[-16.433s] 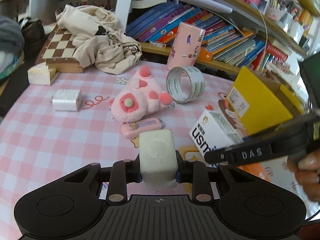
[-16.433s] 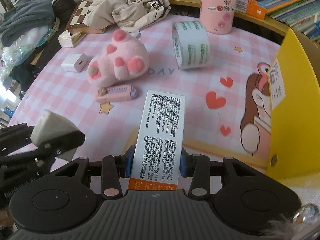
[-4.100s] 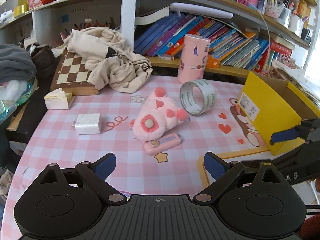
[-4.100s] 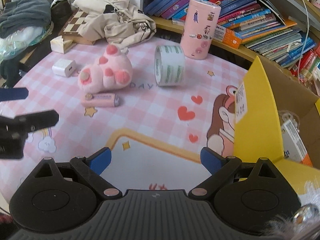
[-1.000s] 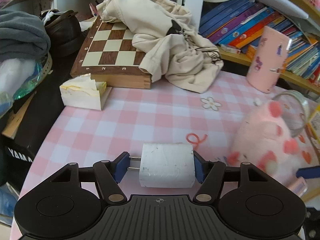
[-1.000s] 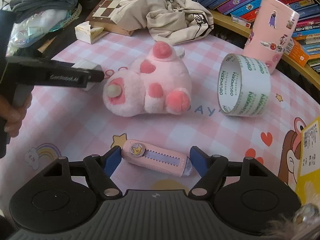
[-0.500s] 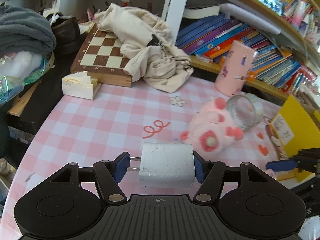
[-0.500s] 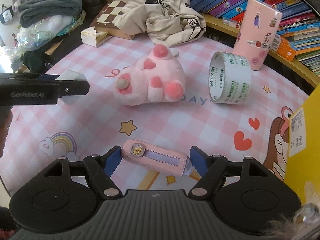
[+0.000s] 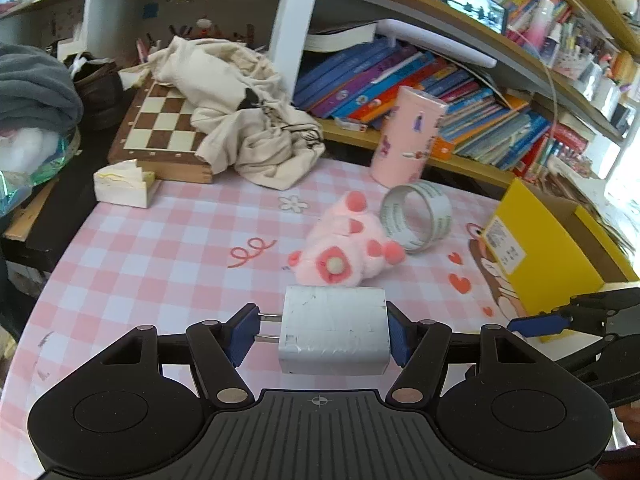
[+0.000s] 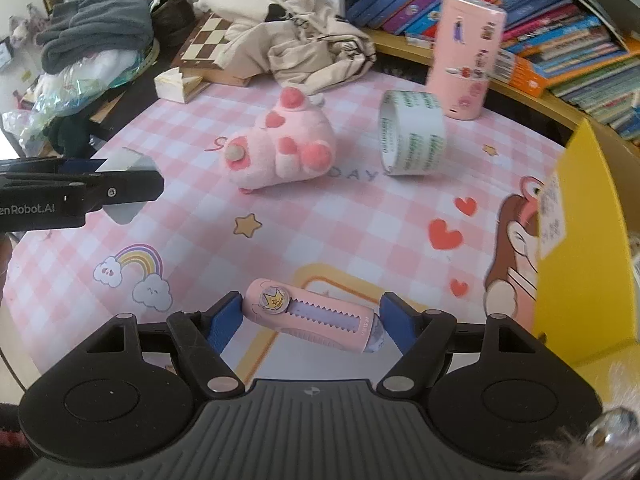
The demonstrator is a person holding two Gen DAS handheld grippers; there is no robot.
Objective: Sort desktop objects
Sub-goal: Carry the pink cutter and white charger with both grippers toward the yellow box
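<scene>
My left gripper (image 9: 320, 334) is shut on a white plug charger (image 9: 334, 330), prongs toward the left pad, held above the pink checked mat. My right gripper (image 10: 311, 322) is shut on a pink utility knife (image 10: 316, 320) with a crown sticker, lifted off the mat. The left gripper with the charger (image 10: 128, 184) also shows at the left of the right wrist view. A pink plush paw (image 9: 344, 250) (image 10: 280, 152) and a roll of tape (image 9: 416, 216) (image 10: 412, 138) lie on the mat. The yellow box (image 9: 540, 248) (image 10: 580, 240) stands open at the right.
A pink cylindrical case (image 9: 408, 140) (image 10: 466, 60) stands by the bookshelf. A chessboard (image 9: 160, 132), a beige cloth (image 9: 244, 128) and a small white box (image 9: 122, 188) sit at the back left. Clothes and bags (image 10: 92, 40) pile up beyond the mat's left edge.
Both grippers have risen and drawn back from the mat with their objects. The left view has swung right, bringing the tape and yellow box into sight. Grips are unchanged.
</scene>
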